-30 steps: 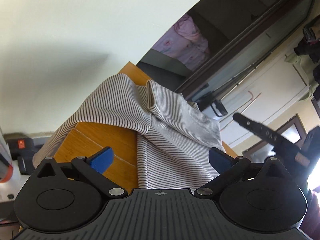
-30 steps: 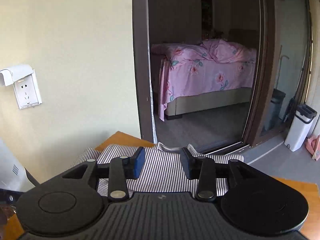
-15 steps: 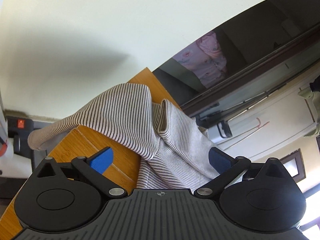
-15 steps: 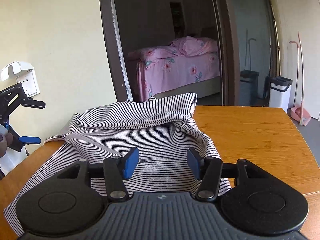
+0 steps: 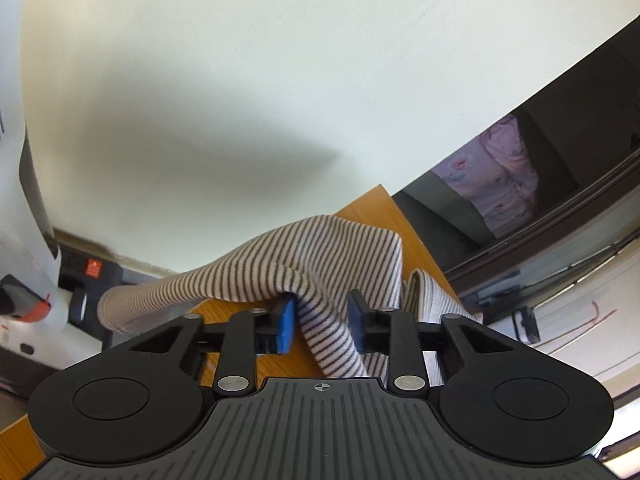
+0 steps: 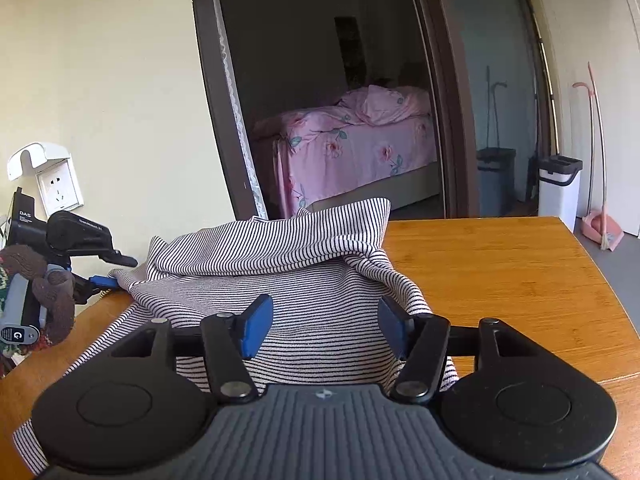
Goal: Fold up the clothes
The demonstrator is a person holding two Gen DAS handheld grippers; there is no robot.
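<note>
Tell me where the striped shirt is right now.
The striped shirt lies crumpled on the wooden table, toward its left side in the right wrist view; the left gripper has a fold of it between its fingers.

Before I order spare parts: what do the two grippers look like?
Both match: the left gripper and right gripper have black linkage arms with silver pivot screws, round black side discs, a ribbed dark-grey body bearing a small crosshair mark, and blue pads. No cables show.
</note>
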